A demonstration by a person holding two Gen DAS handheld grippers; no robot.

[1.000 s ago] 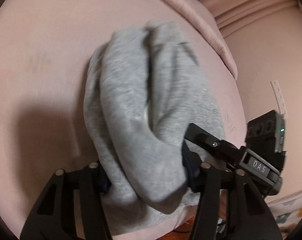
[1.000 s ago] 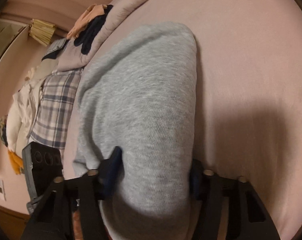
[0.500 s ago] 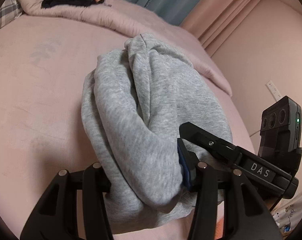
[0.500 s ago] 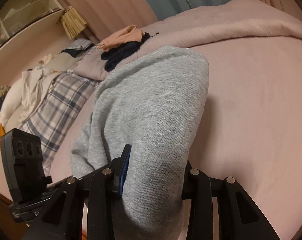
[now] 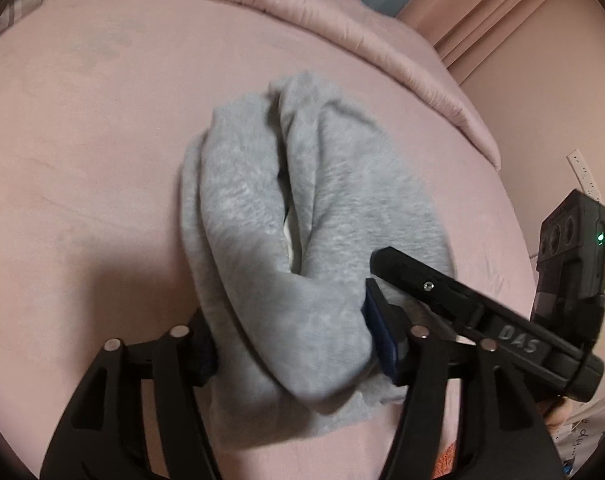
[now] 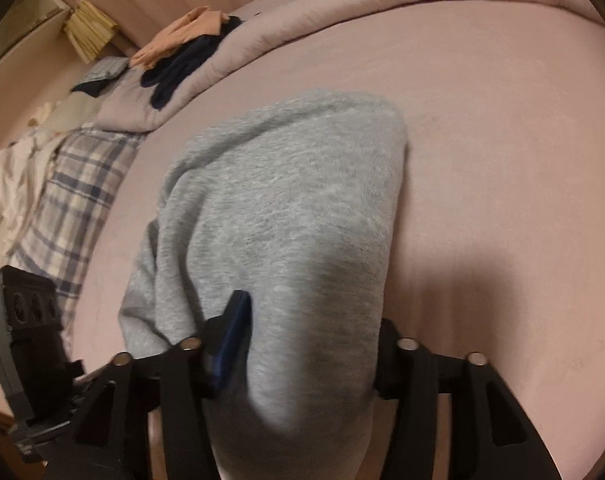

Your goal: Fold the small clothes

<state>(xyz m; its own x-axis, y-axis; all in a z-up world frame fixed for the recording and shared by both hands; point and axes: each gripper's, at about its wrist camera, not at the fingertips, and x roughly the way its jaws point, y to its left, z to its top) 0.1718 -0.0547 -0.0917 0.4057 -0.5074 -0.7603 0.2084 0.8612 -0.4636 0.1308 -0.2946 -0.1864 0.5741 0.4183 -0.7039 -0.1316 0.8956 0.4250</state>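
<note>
Heather-grey garment [image 5: 262, 216], a sliver of white showing in its fold. Pale pink bed [image 5: 82, 128] under it, and a matching pink quilt [image 5: 342, 24] along the edge. Black gripper frames with blue pads [image 6: 232, 332]. Over on the side: blue-and-white plaid cloth [image 6: 74, 200], navy clothes [image 6: 182, 68], peach clothes [image 6: 182, 34].

Pretty dim, warm pinkish indoor light. Soft shadows fall on the bedsheet [image 5: 82, 152] near the bottom, there's slight motion blur, and heavy fisheye bending with dark corners.

Grey garment's [image 6: 286, 216] near end cut off below, perhaps motion-blurred.
</note>
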